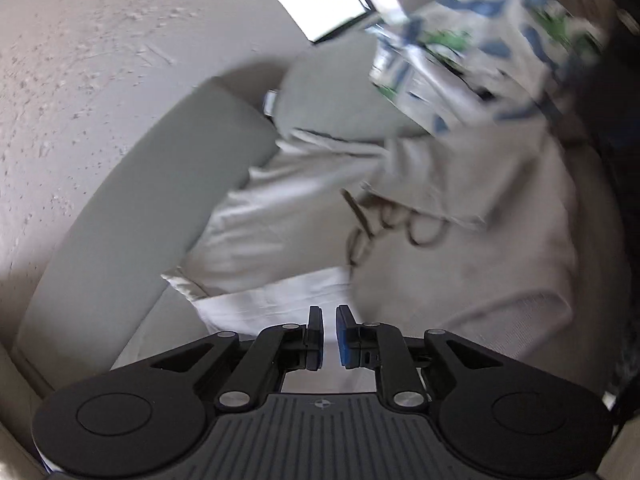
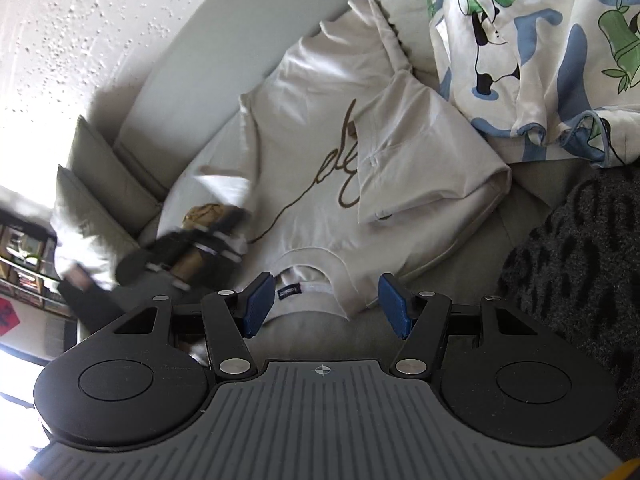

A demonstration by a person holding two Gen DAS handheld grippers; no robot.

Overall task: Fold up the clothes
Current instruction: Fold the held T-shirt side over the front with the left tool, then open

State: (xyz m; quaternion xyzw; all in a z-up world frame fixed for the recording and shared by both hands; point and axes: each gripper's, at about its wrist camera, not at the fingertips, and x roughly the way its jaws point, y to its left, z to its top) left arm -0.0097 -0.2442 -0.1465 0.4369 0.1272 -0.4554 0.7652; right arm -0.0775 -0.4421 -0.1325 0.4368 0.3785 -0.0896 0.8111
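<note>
A pale grey sofa point(image 1: 120, 216) under a rough plaster wall carries the clothes.

Left wrist view: the left claw point(image 1: 329, 336) has its blue-faced pads drawn nearly together, with only a thin slit between them. White fabric lies directly ahead of the tips and beneath them, but whether any cloth is pinched there I cannot tell. Beyond the tips spreads the cream T-shirt point(image 1: 460, 220) with its brown script, and farther off to the right sits a panda-print garment point(image 1: 480, 48). The picture is smeared, so this claw is probably in motion.

Right wrist view: the right claw point(image 2: 326, 304) stands wide apart and holds nothing, and the shirt's collar point(image 2: 308, 280) with its small blue label lies just ahead between the two pads. The T-shirt point(image 2: 300, 152) lies flat with one sleeve point(image 2: 420, 152) laid in over the chest, as suits a fold narrowing the body. To the left and ahead, the other claw, blurred, sits at the shirt's opposite side edge point(image 2: 224, 188), likely to bring that side inward. The panda-print garment point(image 2: 540, 52) lies ahead to the right, and a dark fuzzy throw point(image 2: 580, 260) lies to the right.
</note>
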